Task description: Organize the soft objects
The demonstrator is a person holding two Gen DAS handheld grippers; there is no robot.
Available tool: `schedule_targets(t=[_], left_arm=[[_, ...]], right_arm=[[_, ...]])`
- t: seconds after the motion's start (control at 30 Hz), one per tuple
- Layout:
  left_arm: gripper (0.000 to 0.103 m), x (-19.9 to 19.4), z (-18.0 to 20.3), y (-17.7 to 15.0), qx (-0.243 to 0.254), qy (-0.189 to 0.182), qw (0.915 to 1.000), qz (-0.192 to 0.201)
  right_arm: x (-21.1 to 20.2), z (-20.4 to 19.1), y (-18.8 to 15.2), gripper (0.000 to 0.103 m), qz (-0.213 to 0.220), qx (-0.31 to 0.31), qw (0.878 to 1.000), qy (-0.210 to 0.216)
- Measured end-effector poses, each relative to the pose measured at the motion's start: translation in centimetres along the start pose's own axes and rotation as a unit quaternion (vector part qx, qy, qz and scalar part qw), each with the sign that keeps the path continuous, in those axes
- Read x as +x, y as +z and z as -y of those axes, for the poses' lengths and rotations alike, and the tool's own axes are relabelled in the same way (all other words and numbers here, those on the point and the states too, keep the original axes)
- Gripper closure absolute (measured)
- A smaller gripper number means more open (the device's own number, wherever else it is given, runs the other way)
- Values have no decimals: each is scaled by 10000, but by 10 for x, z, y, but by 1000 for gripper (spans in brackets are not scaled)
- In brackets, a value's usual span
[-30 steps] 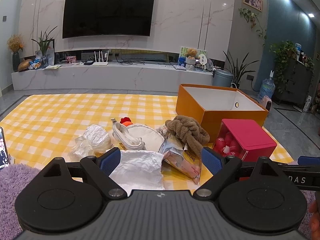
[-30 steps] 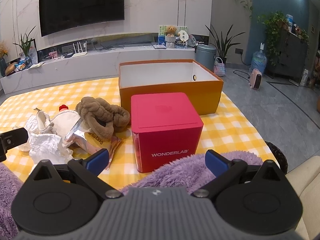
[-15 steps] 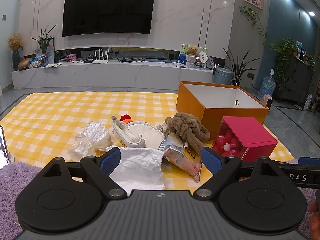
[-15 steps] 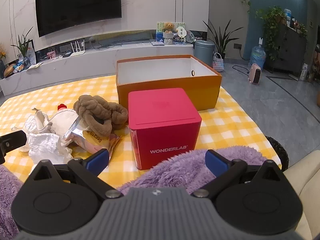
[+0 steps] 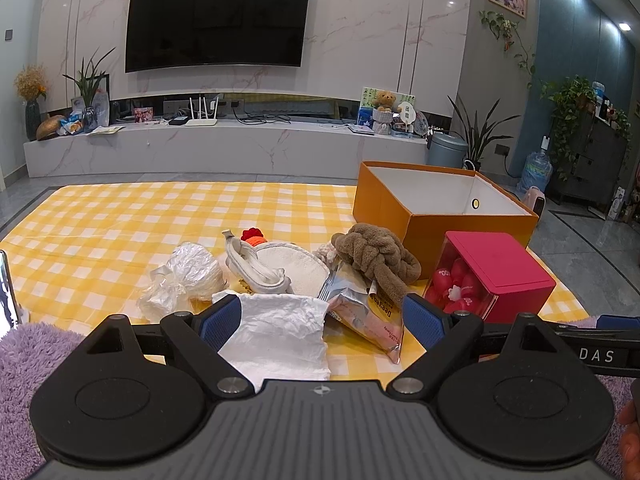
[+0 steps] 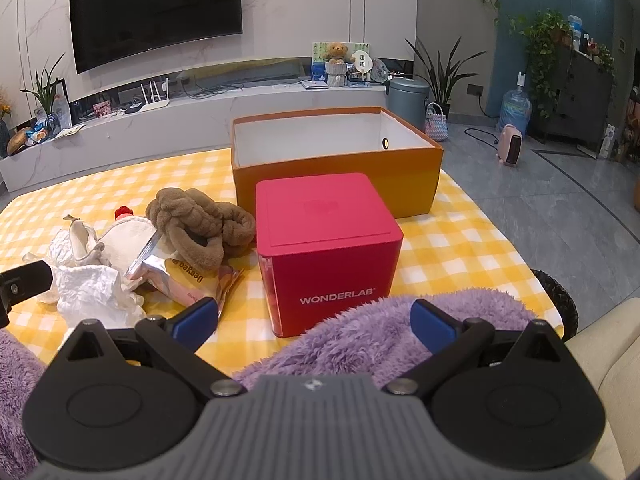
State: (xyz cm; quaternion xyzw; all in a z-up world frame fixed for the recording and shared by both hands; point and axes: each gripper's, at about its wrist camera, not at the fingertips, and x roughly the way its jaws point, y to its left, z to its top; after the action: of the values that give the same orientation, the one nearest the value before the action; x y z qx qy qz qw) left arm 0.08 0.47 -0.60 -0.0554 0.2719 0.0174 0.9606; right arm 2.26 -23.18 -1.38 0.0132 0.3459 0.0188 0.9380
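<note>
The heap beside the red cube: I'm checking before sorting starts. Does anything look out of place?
Yes: a crumpled foil snack packet lies half under the brown plush knot, and a wadded white paper sits among the soft things. The orange box looks empty.

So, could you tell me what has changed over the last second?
Very little. Both views shift slightly, so both grippers drifted a touch; nothing was gripped or released. Left gripper and right gripper stay open, and the brown plush, pink box and orange box stay put.
</note>
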Motion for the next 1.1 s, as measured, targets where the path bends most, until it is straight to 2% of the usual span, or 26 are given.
schedule_targets(t=[0.9,1.1], left_arm=[[0,-1,-1,0,0,-25,10000,-16],[0,-1,-6,2,77,-231,9997,-46]], right_arm=[[0,-1,0,3,-133,-28,9999,-8],[3,-2,-1,3,-175,-38,9993,316]])
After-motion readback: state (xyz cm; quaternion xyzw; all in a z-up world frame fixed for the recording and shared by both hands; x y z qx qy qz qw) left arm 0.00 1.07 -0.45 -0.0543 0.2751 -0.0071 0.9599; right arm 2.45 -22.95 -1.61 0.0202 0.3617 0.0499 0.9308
